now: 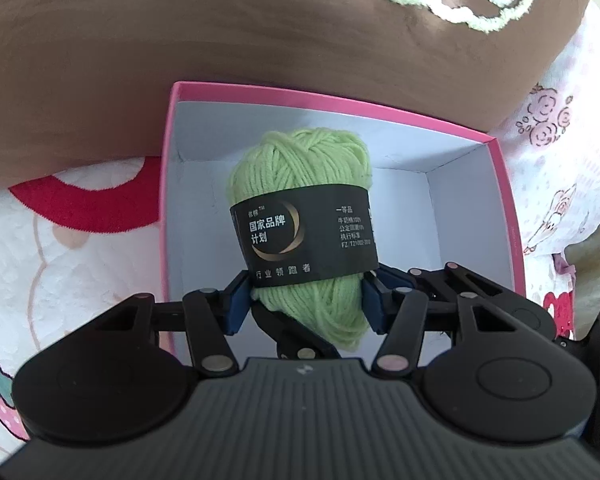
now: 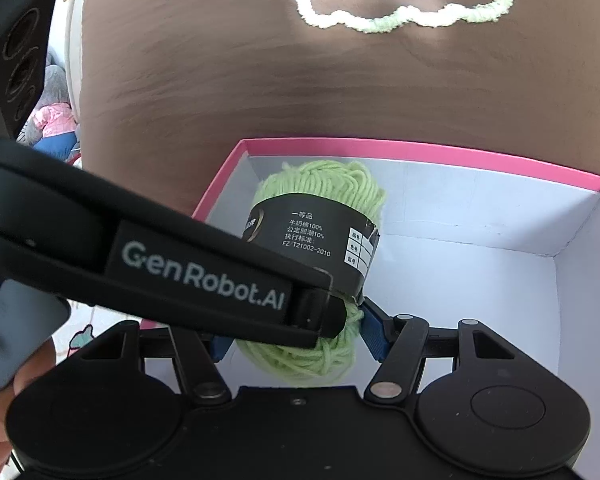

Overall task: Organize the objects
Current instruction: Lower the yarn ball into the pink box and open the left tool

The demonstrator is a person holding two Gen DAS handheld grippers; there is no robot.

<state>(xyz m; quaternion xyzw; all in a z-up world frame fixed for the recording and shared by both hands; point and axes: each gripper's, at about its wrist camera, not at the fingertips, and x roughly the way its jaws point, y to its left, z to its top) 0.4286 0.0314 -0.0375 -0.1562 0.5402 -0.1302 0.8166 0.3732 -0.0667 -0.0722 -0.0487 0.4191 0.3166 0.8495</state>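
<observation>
Both hand-held grippers, L (image 1: 306, 300) & R (image 2: 292, 332), clamp yarn (image 1: 300, 168) low over box (image 1: 340, 98) for drop-in.

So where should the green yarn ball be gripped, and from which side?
Grip the green yarn ball on its bare near end, below the black label, jaws closing on its two sides, coming from above the pink box. It points endwise away from the camera, and the yarn there looks soft; the paper label looks smooth and might slip.
</observation>
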